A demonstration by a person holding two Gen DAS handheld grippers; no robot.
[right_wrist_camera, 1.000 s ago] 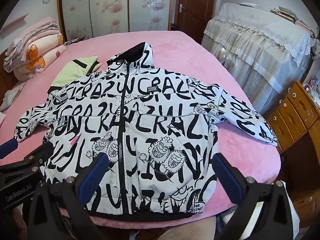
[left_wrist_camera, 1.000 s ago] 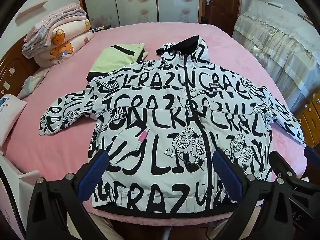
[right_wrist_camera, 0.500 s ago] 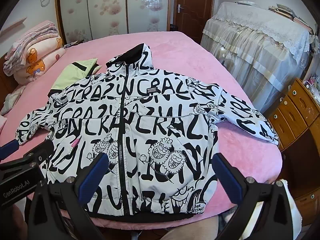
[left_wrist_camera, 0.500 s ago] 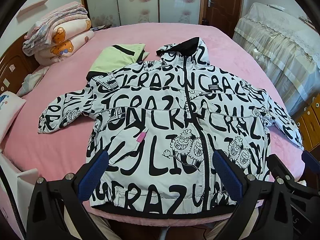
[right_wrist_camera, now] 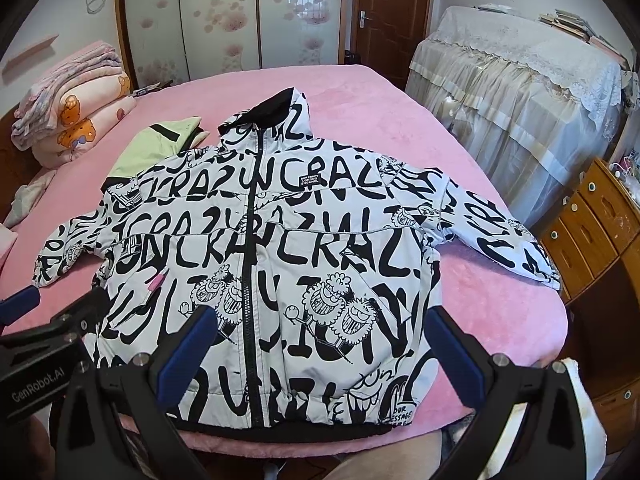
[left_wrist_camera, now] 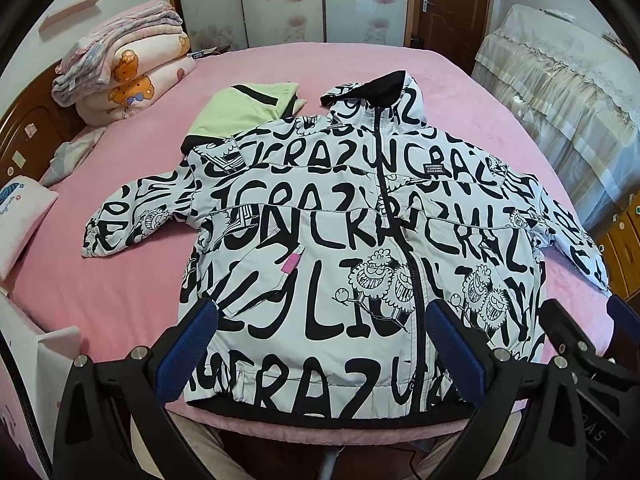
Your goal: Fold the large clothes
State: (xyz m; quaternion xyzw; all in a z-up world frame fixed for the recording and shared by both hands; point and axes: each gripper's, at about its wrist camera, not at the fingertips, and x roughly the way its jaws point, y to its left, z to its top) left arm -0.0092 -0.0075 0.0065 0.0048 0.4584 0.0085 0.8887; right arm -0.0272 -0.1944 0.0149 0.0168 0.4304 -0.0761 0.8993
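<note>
Smooth printed cloth jacket [left_wrist_camera: 340, 248], fuzzy pink bedspread [left_wrist_camera: 120, 296], glossy wooden door [right_wrist_camera: 392, 12]

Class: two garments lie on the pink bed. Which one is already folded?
The pale green garment beyond the spread-out black-and-white jacket; it is a compact folded stack.

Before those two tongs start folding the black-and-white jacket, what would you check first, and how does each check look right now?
1. Jacket lies flat, front up, zipped: ok.
2. Both sleeves spread out to the sides: ok.
3. Left tongs open, holding nothing: ok.
4. Right tongs open, holding nothing: ok.
5. Jacket clear of other things: not ok, its shoulder overlaps the green garment.
6. Hem fully on the bed: cannot tell, it sits right at the near edge.
</note>
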